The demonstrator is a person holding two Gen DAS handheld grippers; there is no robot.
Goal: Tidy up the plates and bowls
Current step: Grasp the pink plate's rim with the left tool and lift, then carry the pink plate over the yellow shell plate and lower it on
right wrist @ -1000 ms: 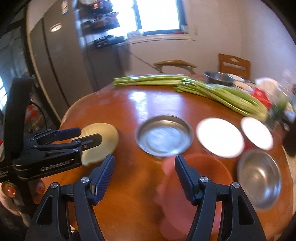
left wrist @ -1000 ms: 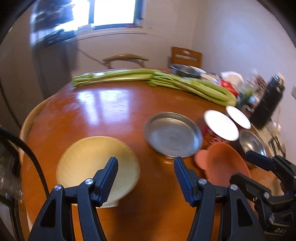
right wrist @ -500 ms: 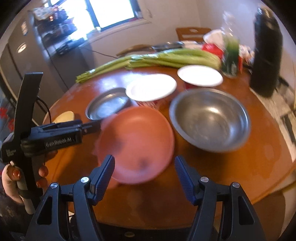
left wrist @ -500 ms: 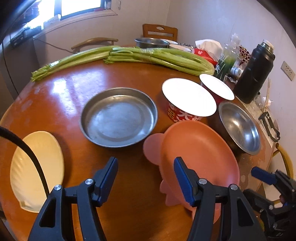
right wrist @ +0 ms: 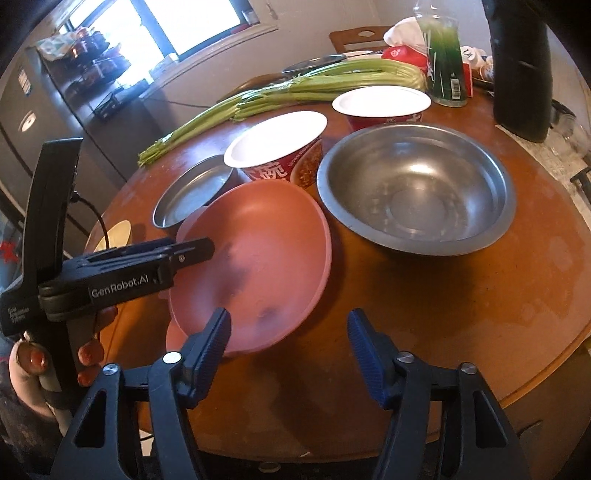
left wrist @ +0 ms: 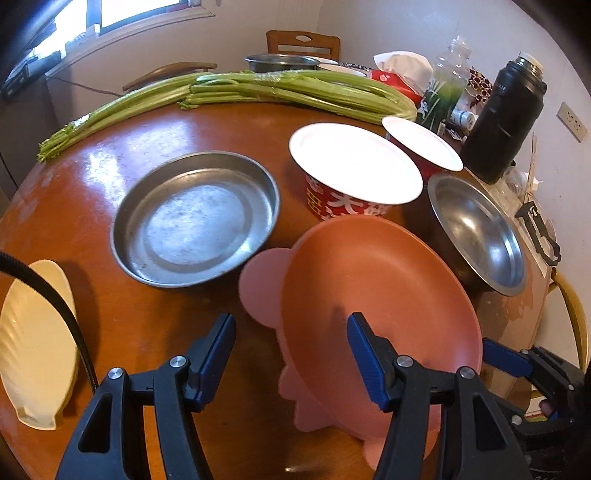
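Well, we saw a round brown wooden table point(left wrist: 92, 206), shiny where the window point(right wrist: 192, 22) light fell on it. A pale wall stood behind it, with wooden chairs point(left wrist: 303, 40) at the far edge and a grey fridge point(right wrist: 33, 110) to one side.

Long green celery stalks point(left wrist: 258, 90) lay across the far part of the table. Near the right edge stood a tall black flask point(left wrist: 506, 114) and a green bottle point(left wrist: 441, 99).

A flat metal pan point(left wrist: 195, 218) sat in the middle. Beside it were two red noodle cups point(left wrist: 351, 173) with white lids, and a metal bowl point(left wrist: 480, 232) near the right edge. A cream plate point(left wrist: 33, 343) lay at the left edge.

A pink bowl point(left wrist: 376, 295) sat at the near edge, touching the pan's rim.

Our left gripper point(left wrist: 291, 354) was partly open and held nothing; its right finger hung over the pink bowl. Our right gripper point(right wrist: 288, 350) was closing, with only the bowl's near rim by its left finger and bare table between.
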